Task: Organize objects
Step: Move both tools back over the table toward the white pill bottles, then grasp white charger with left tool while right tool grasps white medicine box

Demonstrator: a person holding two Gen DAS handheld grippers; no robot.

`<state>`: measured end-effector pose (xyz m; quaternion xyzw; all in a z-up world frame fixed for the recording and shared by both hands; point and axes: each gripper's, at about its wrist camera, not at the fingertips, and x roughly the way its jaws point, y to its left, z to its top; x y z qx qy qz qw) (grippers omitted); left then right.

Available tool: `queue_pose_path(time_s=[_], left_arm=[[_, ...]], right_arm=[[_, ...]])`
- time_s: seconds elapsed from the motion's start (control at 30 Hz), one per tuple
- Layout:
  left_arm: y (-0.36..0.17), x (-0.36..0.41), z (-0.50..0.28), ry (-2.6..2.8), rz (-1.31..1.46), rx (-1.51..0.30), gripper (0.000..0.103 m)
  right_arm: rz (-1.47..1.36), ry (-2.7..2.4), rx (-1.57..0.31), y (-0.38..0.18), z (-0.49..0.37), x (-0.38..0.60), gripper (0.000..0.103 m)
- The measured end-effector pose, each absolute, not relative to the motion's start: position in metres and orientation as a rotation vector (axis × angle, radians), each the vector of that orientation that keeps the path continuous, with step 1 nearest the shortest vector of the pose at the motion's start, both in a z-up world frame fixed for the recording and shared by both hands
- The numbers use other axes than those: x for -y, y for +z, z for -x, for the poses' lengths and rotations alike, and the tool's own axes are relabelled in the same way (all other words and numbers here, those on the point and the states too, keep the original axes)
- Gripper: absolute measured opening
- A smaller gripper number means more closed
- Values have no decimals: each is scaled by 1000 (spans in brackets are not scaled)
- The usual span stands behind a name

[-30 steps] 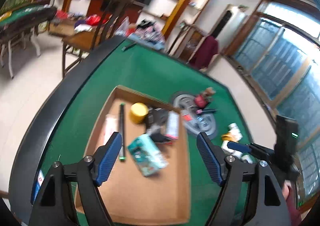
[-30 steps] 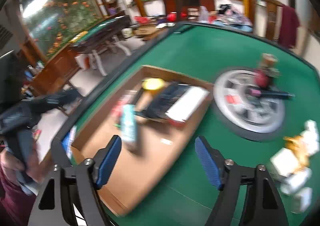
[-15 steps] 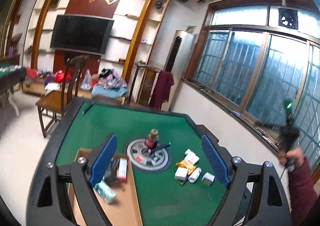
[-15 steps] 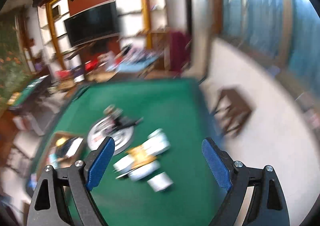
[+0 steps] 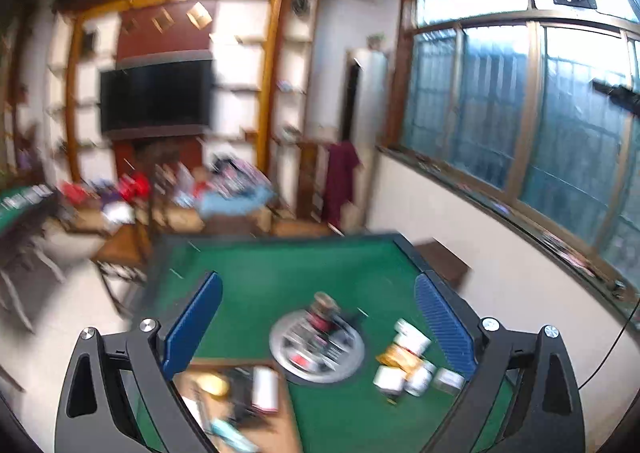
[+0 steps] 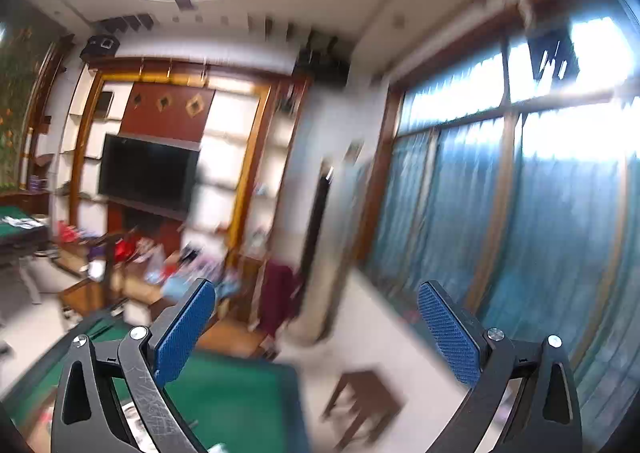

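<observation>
In the left wrist view a green felt table (image 5: 288,277) lies below. On it sits a cardboard tray (image 5: 288,429) holding a yellow lid, a white box and other blurred items. A round silver disc (image 5: 316,349) carries a small jar and a pen. White bottles and a yellow packet (image 5: 404,361) lie to its right. My left gripper (image 5: 316,317) hangs high above the table, jaws still opening, nothing between them. My right gripper (image 6: 316,325) points across the room, jaws opening and empty, with only the table's far corner (image 6: 240,393) below it.
A small wooden stool (image 6: 364,401) stands on the floor beside the table. Beyond the table are a chair, a cluttered low table (image 5: 224,193), a wall television (image 5: 156,97) and large windows (image 5: 520,125) on the right. A second green table (image 6: 20,225) is at the far left.
Both grippers rose away from the tray and tilted up toward the room. Their jaws widened. The right view swung from the tray to the far wall and windows.
</observation>
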<state>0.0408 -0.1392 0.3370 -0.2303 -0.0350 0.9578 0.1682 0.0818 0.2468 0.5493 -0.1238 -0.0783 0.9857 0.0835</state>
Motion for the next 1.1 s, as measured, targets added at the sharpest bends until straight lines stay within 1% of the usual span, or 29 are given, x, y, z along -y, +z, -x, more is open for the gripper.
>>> queue_pose_path(time_s=[0.03,0.1,0.13,0.17,0.23,0.3,0.43,0.53,0.63,0.7,0.8,0.97,1.0,1.03,1.1], left_arm=[[318,132,-33,2679,699,120,97],[278,116,-18,2605,789,152,97],[257,107,-10,2578,828,160,97],[229,95,0,2553,882,168,97],[192,78,13,2523,952,164,97],[152,57,20,2499,1023,145,97],[100,19,27,2424,1108,101,95],[76,-1,36,2413,1144,39,93],[60,-14,45,2391,1159,0,93],[50,-23,52,2376,1161,-31,93],[39,-34,65,2359,1159,-52,93],[19,-51,79,2292,1203,-70,92],[16,-54,80,2284,1212,-78,87],[13,-58,81,2273,1225,-91,73],[9,-63,83,2237,1250,-80,56]], right_arm=[[477,2957,194,527,-68,-249,103],[696,2982,112,463,-36,-255,103],[760,2996,76,434,-25,-258,103],[802,3003,27,398,-12,-262,103],[842,3002,-81,328,3,-268,103],[897,3020,-229,261,18,-275,103],[1034,2974,-407,156,49,-285,103],[1146,2890,-543,99,63,-300,103],[1147,2846,-649,65,63,-321,103],[1193,2807,-693,52,64,-332,103],[1205,2804,-778,49,63,-345,103],[1168,2832,-769,55,63,-345,103],[1165,2835,-770,55,62,-343,103],[1165,2838,-774,56,63,-343,103],[1172,2839,-779,54,65,-340,103]])
